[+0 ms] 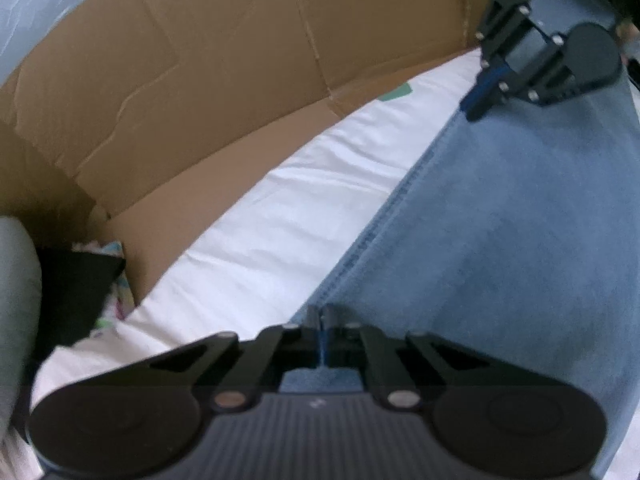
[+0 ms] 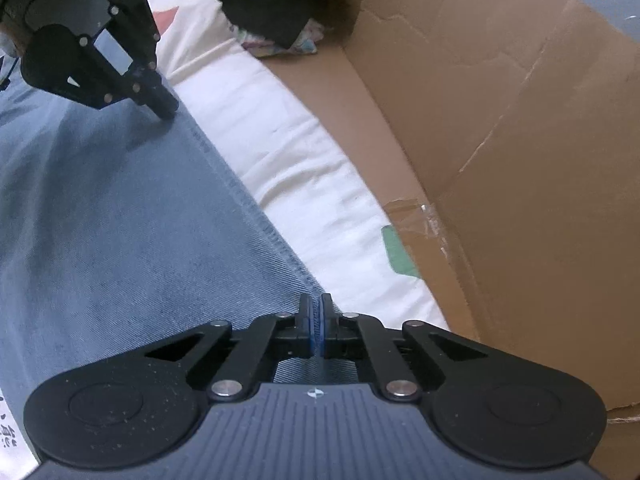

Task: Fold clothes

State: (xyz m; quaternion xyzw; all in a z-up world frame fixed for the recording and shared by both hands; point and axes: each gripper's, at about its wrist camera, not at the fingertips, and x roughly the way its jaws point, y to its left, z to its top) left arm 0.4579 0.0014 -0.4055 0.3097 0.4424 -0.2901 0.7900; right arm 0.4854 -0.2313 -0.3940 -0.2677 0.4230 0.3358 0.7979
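The left gripper (image 1: 322,322) and right gripper (image 2: 316,312) each clench the jeans' (image 1: 500,240) stitched edge. Jeans lie flat on the bed (image 1: 280,216); folding seems barely begun

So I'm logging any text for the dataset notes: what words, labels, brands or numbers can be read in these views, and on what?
No text can be read.
Black characters on a white strip at the lower left edge of the right wrist view: cut off, unreadable.
Small white mark on each gripper body: a symbol, not text.
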